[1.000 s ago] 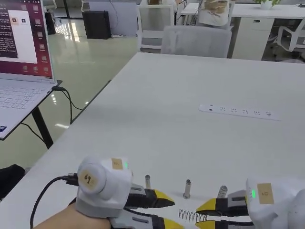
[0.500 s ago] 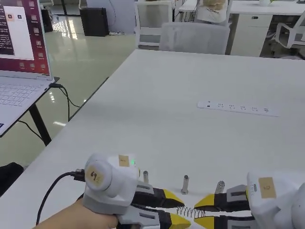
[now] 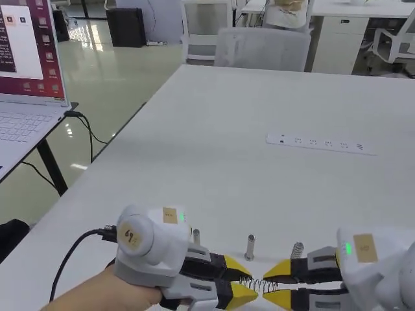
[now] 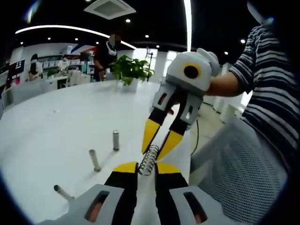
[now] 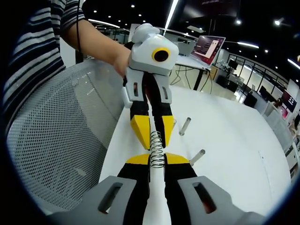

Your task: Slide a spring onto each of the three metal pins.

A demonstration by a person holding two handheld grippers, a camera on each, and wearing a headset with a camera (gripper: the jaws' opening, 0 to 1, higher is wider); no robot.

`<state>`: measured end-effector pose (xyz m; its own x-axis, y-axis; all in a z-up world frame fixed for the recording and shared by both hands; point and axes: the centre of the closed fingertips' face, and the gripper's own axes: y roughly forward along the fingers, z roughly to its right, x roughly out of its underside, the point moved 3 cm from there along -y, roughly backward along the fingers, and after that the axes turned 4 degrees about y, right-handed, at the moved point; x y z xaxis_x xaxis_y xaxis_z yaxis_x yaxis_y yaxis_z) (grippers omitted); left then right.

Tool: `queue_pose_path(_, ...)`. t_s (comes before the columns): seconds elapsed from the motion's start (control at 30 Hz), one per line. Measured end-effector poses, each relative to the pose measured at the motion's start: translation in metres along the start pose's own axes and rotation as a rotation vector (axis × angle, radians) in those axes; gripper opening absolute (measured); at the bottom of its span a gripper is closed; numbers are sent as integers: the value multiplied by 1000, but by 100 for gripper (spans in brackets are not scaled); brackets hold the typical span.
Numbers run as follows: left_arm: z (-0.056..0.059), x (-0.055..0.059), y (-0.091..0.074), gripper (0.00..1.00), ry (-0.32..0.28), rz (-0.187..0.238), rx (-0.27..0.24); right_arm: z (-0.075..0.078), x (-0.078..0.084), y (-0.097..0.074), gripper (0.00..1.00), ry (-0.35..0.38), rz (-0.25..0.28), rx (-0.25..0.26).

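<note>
Head view: laptop [image 3: 26, 78] off to the far left, power strip [image 3: 321, 144] further back on the white table [image 3: 246, 129]. The three metal pins [image 3: 249, 247] stand just behind the tips. Left gripper [image 3: 246, 284] and right gripper [image 3: 271, 284] meet nose to nose, with the spring [image 3: 259, 284] bridging them.

Left gripper view: its jaws are nearly closed, pinching the spring's near end.

Right gripper view: same deal on the other end, with a mesh chair [image 5: 56, 140] beside the table edge.

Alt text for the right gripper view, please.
A spring is held end to end between the right hand-held gripper below and the left hand-held gripper above. Metal pins stand on the white table beside them.
</note>
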<state>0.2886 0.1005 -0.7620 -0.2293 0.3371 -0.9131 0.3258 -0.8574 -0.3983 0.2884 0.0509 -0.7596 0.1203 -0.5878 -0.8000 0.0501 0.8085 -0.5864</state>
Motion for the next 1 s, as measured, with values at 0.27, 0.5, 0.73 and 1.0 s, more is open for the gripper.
queue_pose_path(0.27,4,-1,-1,3,24,2,25,-1,1,-2,7,9,2,-4)
queue_pose_path(0.5,4,-1,0,2,38,-8,38,-1,2,-2,8,12,3,-1)
queue_pose_path(0.73,5,1,1,2,44,-23,53,-2,4,-2,9,6,-4,17)
queue_pose_path(1.0,2,-1,-1,2,42,-23,54,2,13,-7,10,22,-26,19)
